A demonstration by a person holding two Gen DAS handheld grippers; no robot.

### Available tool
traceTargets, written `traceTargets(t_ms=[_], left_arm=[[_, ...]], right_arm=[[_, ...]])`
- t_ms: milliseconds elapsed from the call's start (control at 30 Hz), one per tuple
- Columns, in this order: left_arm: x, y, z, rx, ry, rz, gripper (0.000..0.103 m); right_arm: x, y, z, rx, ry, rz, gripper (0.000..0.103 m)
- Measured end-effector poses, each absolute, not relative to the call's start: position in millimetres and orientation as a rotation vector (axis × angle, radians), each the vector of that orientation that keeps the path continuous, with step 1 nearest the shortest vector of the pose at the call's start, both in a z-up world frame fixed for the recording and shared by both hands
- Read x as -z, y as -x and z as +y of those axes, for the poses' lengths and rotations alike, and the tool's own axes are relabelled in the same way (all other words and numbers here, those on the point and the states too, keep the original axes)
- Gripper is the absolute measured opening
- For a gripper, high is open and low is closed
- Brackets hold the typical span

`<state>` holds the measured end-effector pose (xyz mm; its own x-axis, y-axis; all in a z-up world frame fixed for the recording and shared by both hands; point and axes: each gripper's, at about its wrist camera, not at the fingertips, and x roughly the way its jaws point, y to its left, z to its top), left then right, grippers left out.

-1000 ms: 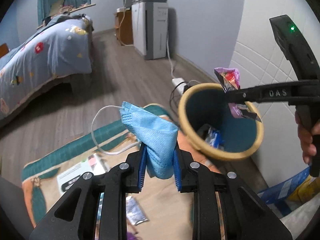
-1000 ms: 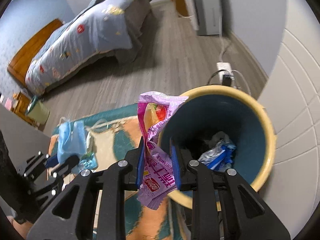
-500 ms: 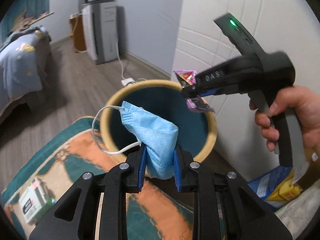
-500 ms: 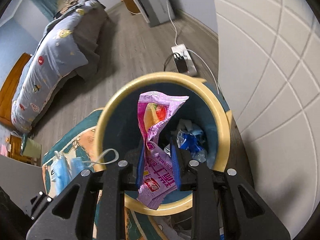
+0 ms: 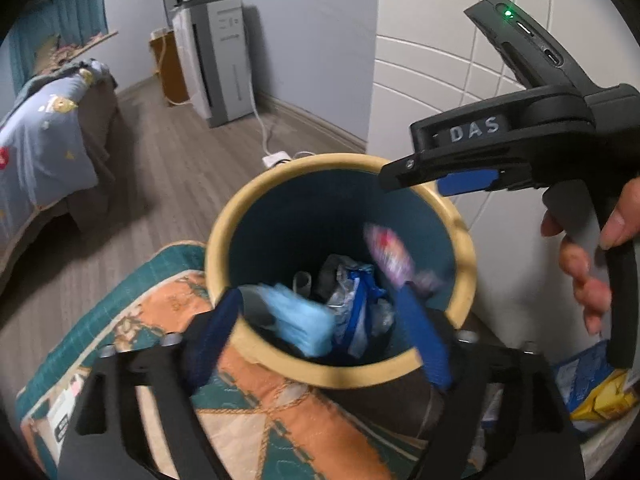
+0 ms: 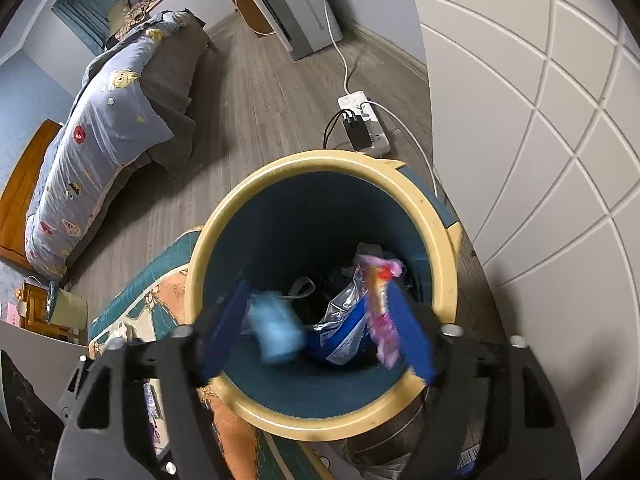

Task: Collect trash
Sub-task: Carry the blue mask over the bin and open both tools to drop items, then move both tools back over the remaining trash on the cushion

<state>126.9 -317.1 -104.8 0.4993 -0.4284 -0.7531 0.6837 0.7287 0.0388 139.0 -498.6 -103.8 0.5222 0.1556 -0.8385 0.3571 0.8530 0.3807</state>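
A round bin with a tan rim and dark blue inside stands on the floor by the white wall. My left gripper is open above its near rim. A blue face mask is loose and blurred inside the bin. My right gripper is open over the bin; its body shows in the left wrist view. A pink snack wrapper is loose and blurred inside the bin. Other wrappers lie at the bottom.
A patterned rug lies under the bin's near side with small litter on it. A power strip with cables is behind the bin. A bed stands far left. Blue and yellow bags lie at right.
Both grippers have opened over the bin. The blue mask left my left gripper and the pink wrapper left my right gripper; both are dropping into the bin.
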Motion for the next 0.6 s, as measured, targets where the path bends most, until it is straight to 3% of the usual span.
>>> traceTargets(t_ms=[100,267,600], left_arm=[[100.5,-125.7,-305.7,0.65,-0.347,0.791,0.094],[83.5,-120.5,-277.5,0.589,-0.329,0.792,0.095],[19.1,-107.5,-177.3,0.403,-0.294,0.768,0.097]], right_arm=[[101.4,-140.0,-495.4,0.127,-0.56,1.023,0.088],[91.8,-142.0,-480.7,0.121,-0.527,1.017,0.096],[60.1,-147.2,-422.8,0.068,-0.407,1.004,0.097]])
